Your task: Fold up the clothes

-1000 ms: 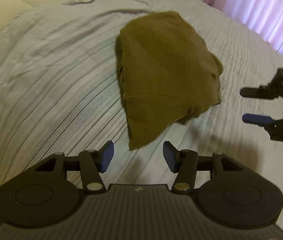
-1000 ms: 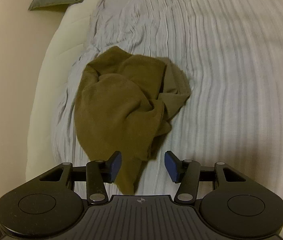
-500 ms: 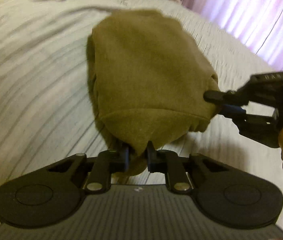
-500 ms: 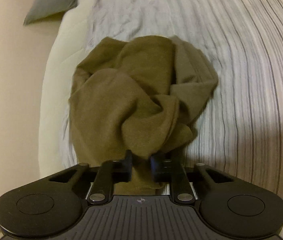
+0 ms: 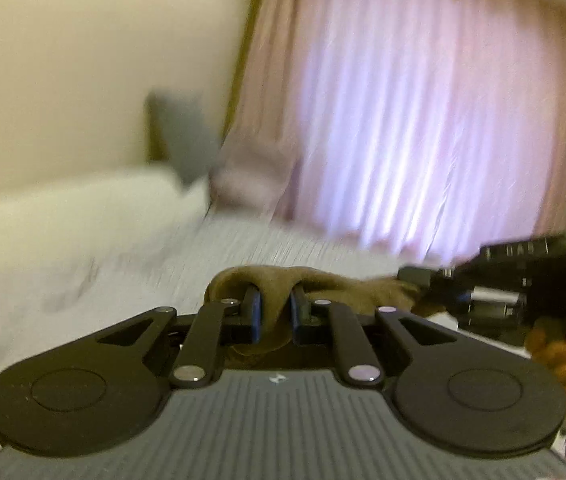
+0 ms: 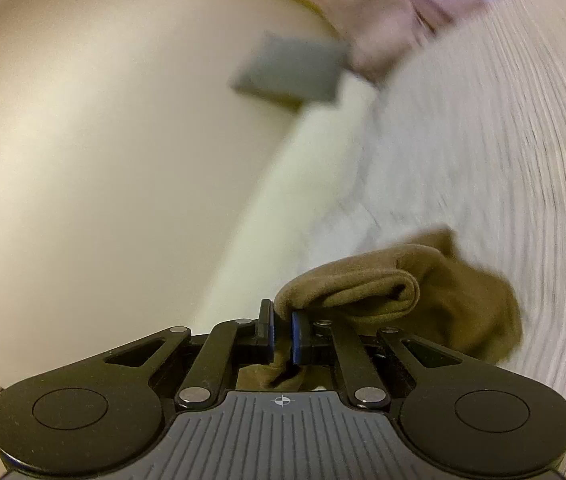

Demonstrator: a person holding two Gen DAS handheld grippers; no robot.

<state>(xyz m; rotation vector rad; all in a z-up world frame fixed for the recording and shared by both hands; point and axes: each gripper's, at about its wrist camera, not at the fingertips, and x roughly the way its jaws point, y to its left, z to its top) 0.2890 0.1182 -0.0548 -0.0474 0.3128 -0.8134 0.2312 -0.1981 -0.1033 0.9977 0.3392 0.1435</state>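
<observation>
An olive-brown garment [image 5: 347,286] is lifted off the striped grey bedspread [image 5: 131,264]. My left gripper [image 5: 275,308] is shut on one edge of it, cloth bunched between the blue pads. To its right, the right gripper [image 5: 423,280] pinches the far end of the same edge, with a hand [image 5: 563,344] on its handle. In the right wrist view the right gripper [image 6: 281,330] is shut on a rolled fold of the garment [image 6: 415,296], which hangs down toward the bed. Both views are motion-blurred.
A pink curtain [image 5: 423,112] hangs beyond the bed. A grey pillow [image 5: 187,140] leans on the cream wall [image 5: 83,60], beside a pinkish bundle [image 5: 255,176]. A cream duvet [image 6: 295,184] runs along the bed's wall side.
Both grippers, which shut on the garment's near edge half a second ago, have risen and tilted up, lifting the cloth off the bed. A second ago both were open above it.
</observation>
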